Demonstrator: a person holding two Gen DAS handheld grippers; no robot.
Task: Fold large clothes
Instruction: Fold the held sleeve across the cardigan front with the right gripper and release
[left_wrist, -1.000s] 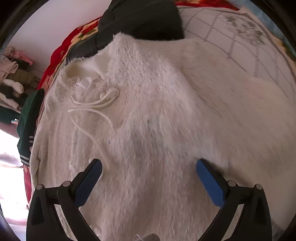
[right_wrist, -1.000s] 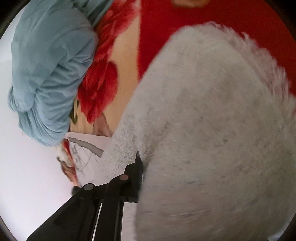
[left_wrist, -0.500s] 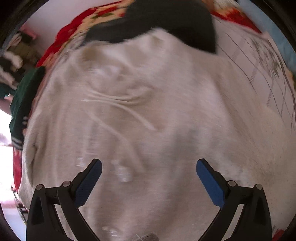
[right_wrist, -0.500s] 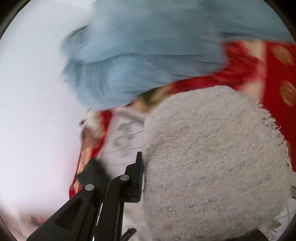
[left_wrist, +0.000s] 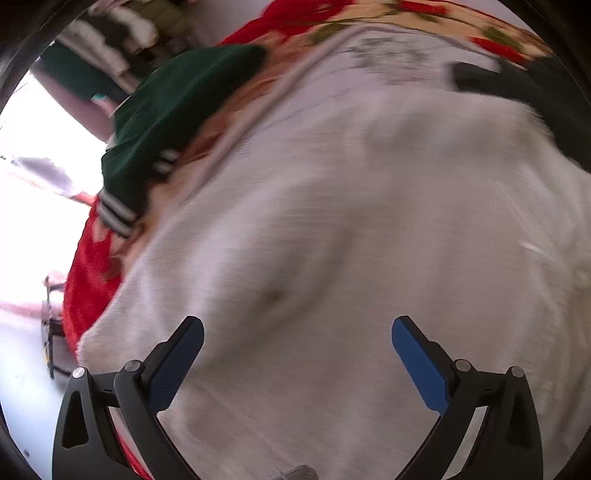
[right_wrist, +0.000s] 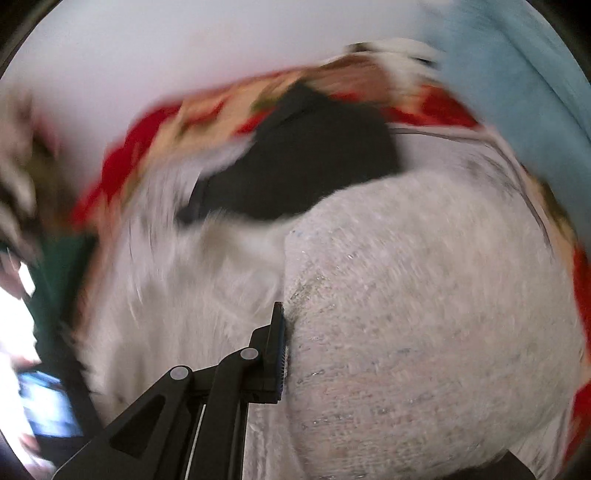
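A large fluffy white sweater (left_wrist: 351, 221) lies spread over the bed and fills most of the left wrist view. My left gripper (left_wrist: 297, 354) hovers above it, open, its blue pads wide apart with nothing between them. In the right wrist view my right gripper (right_wrist: 286, 347) is shut on a fold of the same white sweater (right_wrist: 424, 314), which bulges up beside the one finger (right_wrist: 275, 350) I can see and hides the other finger. The picture is blurred by motion.
A dark green garment with white stripes (left_wrist: 166, 122) lies left of the sweater, a black garment (right_wrist: 306, 166) behind it. Underneath are a red floral blanket (left_wrist: 88, 280) and a white quilt (left_wrist: 369, 62). A light blue cloth (right_wrist: 517, 74) lies at the far right. The bed's edge drops off at left.
Both views have swung across the bed. The left gripper slid toward the sweater's left edge, bringing the green garment closer. The right gripper rolled and carried its fold of sweater over the garment's body.
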